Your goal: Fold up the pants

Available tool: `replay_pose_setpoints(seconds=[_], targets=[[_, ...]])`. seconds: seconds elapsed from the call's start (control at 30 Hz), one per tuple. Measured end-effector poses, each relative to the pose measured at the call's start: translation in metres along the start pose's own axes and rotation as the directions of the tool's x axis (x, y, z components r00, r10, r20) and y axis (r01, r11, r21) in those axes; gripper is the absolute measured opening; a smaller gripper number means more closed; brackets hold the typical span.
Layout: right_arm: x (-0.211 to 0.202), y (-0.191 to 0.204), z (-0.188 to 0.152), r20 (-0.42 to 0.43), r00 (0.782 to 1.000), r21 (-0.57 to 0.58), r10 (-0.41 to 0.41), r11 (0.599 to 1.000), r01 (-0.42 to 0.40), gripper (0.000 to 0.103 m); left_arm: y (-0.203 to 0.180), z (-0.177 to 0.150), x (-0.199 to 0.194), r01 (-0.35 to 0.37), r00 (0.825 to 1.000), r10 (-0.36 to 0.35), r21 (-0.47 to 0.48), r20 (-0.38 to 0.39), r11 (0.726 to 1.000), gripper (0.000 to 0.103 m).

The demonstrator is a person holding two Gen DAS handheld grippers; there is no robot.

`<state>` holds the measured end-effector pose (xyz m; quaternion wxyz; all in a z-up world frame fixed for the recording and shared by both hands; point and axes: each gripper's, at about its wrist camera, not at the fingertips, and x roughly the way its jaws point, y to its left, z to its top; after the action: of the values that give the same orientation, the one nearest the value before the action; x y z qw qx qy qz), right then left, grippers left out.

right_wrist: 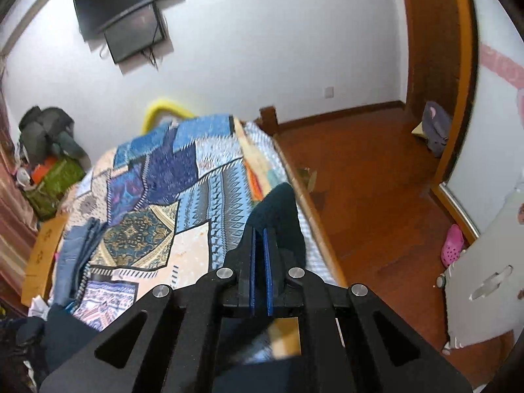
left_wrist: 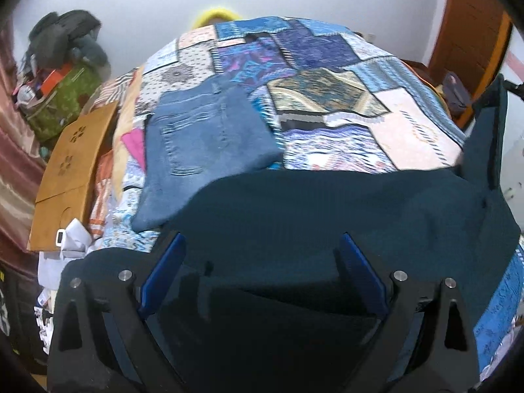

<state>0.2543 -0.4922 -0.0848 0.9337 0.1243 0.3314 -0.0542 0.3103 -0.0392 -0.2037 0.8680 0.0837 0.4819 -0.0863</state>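
Dark pants spread along the near edge of the bed, one end lifted.

The right gripper [right_wrist: 260, 229] is clamped tight on a fold of the dark teal pants [left_wrist: 327, 209] by the bed's right edge; the left gripper [left_wrist: 262, 245] hangs wide open over them, gripping nothing. Folded jeans [left_wrist: 203, 131] lie on the patchwork quilt [left_wrist: 376, 121] toward the left edge.

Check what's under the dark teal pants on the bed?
The dark teal pants lie on the patchwork quilt, and their left edge overlaps a corner of the folded jeans. Anything else beneath them is covered.
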Motion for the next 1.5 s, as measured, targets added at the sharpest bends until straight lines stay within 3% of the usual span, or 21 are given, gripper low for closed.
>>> replay_pose_setpoints(seconds=[0.17,0.23,0.33,0.43,0.5,0.57,0.77,0.93,1.0,1.03,1.07,1.23,1.5], targets=[[-0.056,-0.023,-0.008,0.087,0.996,0.039,0.010,0.999,-0.013,0.002,-0.028,-0.007,-0.007,0.038,0.999,-0.038,0.044,-0.003,0.998,0.096],[-0.063,-0.027,-0.017,0.082,0.997,0.040,0.006,0.999,-0.009,0.002,-0.038,-0.010,-0.010,0.042,0.999,-0.042,0.060,-0.001,0.997,0.096],[-0.057,-0.030,-0.037,0.016,1.000,0.050,0.026,0.998,-0.027,0.002,-0.046,-0.014,-0.014,0.038,0.999,-0.039,0.073,0.007,0.997,0.096],[-0.039,-0.032,-0.061,-0.053,0.999,0.080,0.000,0.997,0.005,0.003,-0.048,-0.016,-0.015,0.033,0.999,-0.034,0.067,0.005,0.997,0.096],[-0.023,-0.032,-0.071,-0.103,0.995,0.100,0.005,0.995,0.005,0.013,-0.046,-0.019,-0.018,0.021,1.000,-0.022,0.059,0.006,0.998,0.096],[-0.005,-0.031,-0.079,-0.140,0.989,0.149,0.041,0.989,-0.020,0.036,-0.043,-0.021,-0.020,0.010,1.000,-0.011,0.053,0.009,0.999,0.096],[0.031,-0.014,-0.081,-0.165,0.985,0.165,0.047,0.986,-0.019,0.062,-0.025,-0.027,-0.022,-0.007,1.000,0.007,0.002,0.003,1.000,0.096],[0.067,-0.015,-0.080,-0.194,0.981,0.145,-0.017,0.988,0.046,0.062,-0.013,-0.031,-0.019,-0.012,1.000,0.012,-0.034,-0.012,0.999,0.096],[0.076,-0.021,-0.082,-0.203,0.979,0.154,-0.035,0.986,0.068,0.042,-0.010,-0.033,-0.018,-0.010,1.000,0.010,-0.043,-0.017,0.999,0.096],[0.078,-0.025,-0.083,-0.210,0.977,0.161,-0.040,0.984,0.075,0.021,-0.008,-0.033,-0.018,-0.010,1.000,0.009,-0.048,-0.018,0.999,0.096],[0.077,-0.029,-0.083,-0.212,0.977,0.173,-0.032,0.982,0.070,0.008,-0.007,-0.034,-0.019,-0.011,1.000,0.010,-0.052,-0.018,0.999,0.096],[0.040,-0.036,-0.073,-0.139,0.990,0.173,0.017,0.985,0.007,0.007,-0.003,-0.033,-0.021,-0.013,1.000,0.012,-0.067,-0.014,0.998,0.096],[-0.052,-0.031,-0.052,0.009,1.000,0.062,0.029,0.998,-0.029,0.006,-0.001,-0.031,-0.044,-0.004,0.999,0.008,-0.084,0.044,0.996,0.096]])
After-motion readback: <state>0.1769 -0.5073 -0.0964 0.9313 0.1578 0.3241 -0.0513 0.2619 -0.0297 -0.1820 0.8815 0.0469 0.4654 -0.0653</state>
